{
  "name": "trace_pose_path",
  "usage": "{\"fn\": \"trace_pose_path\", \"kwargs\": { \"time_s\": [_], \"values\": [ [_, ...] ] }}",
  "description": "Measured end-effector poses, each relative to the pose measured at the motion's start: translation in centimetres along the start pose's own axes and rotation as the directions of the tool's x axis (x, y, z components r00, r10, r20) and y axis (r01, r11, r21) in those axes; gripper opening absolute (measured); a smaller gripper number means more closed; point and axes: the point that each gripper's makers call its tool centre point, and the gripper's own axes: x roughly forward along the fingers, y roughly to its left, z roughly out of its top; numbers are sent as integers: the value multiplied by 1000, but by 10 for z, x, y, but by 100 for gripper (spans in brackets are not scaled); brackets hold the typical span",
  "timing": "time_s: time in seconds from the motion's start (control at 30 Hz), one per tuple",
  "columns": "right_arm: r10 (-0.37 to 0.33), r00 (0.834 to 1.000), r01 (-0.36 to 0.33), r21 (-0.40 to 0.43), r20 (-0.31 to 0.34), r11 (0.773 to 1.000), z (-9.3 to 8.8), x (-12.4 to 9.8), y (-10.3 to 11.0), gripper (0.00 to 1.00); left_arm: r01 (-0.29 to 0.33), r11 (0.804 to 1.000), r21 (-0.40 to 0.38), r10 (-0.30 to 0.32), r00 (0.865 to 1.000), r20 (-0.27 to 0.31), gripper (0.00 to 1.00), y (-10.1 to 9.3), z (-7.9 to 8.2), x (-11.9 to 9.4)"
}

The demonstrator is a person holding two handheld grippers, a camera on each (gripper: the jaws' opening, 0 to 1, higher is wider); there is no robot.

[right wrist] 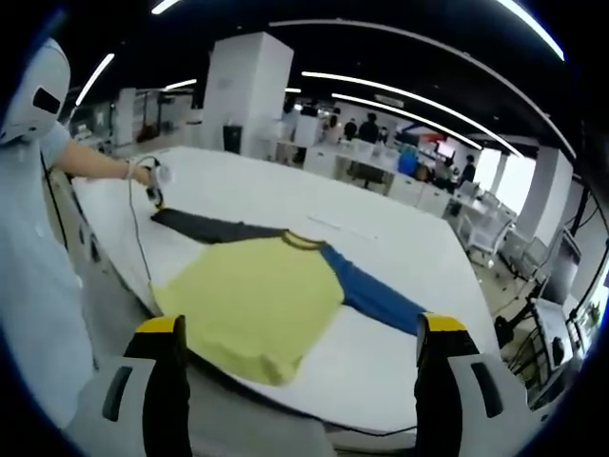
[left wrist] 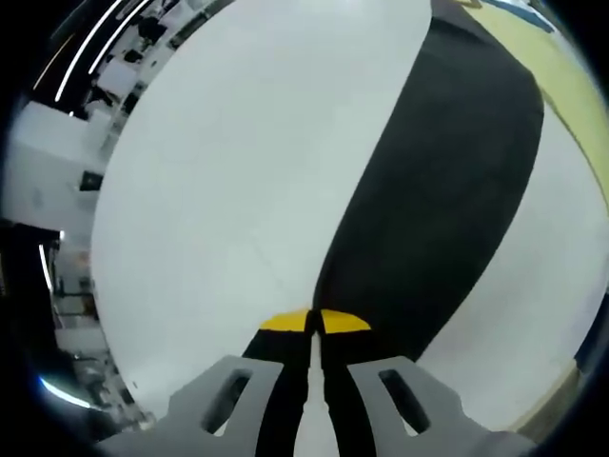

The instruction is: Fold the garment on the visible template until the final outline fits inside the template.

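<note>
One long-sleeved shirt (right wrist: pixel 252 305) lies flat on the big white desk (right wrist: pixel 381 248), with its yellow body near the desk's front edge, a black sleeve (right wrist: pixel 214 228) reaching off to one side and a blue sleeve (right wrist: pixel 376 297) to the other. The left tongs (left wrist: pixel 312 322) are pinched together on the end of the black sleeve, probably to lift it and fold it over the yellow body. The right tongs (right wrist: pixel 300 338) are wide apart and hold nothing, hanging back from the desk so the whole shirt stays in sight.
</note>
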Motion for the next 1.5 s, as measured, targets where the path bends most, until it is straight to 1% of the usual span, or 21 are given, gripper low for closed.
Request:
{"fn": "trace_pose_path", "kwargs": {
  "time_s": [0.07,0.17,0.27,0.47,0.57,0.77,0.87,0.93,1.07,1.2,1.27,1.37,1.4,1.43,1.5],
  "values": [
    [-2,1000,2,5,-1,1000,-1,0,0,99,-1,1000,15,1,1000,-1,0,0,0,1],
    [-4,1000,4,4,2,1000,-1,0,-1,99,-4,1000,8,4,1000,4,1,2,0,0],
    [0,1000,0,1,8,1000,1,1,-1,99,-28,1000,4,28,999,17,7,8,0,-1],
    [8,1000,-8,-4,15,1000,3,3,0,99,-43,999,-30,44,998,38,25,16,-3,-5],
    [11,1000,-11,-5,25,1000,4,3,1,99,-63,997,-48,66,997,50,35,17,-6,-11],
    [18,999,-17,-13,38,1000,5,4,0,99,-80,994,-79,86,994,73,53,19,-7,-21],
    [21,999,-21,-12,47,1000,6,4,0,99,-89,991,-99,99,990,99,58,21,-3,-26],
    [26,998,-25,-15,52,1000,6,4,0,99,-85,990,-111,97,990,104,61,20,-2,-30],
    [32,998,-31,-18,57,999,6,5,-1,100,-100,988,-114,114,986,125,66,22,2,-40],
    [37,997,-36,-18,67,999,7,6,-2,100,-90,988,-128,107,985,132,71,21,5,-48],
    [42,997,-41,-26,71,999,8,6,-3,100,-97,987,-125,114,984,140,75,21,7,-54],
    [47,996,-45,-28,79,999,10,7,-3,100,-108,988,-114,125,980,157,76,22,12,-61],
    [48,996,-46,-29,80,999,9,7,-3,100,-103,988,-119,122,978,169,77,22,14,-64],
    [51,995,-48,-30,80,998,10,8,-3,100,-79,986,-149,108,974,200,79,19,19,-66],
    [59,995,-56,-33,84,998,10,8,-2,100,-62,983,-171,100,971,218,85,17,21,-70]
  ]
}}
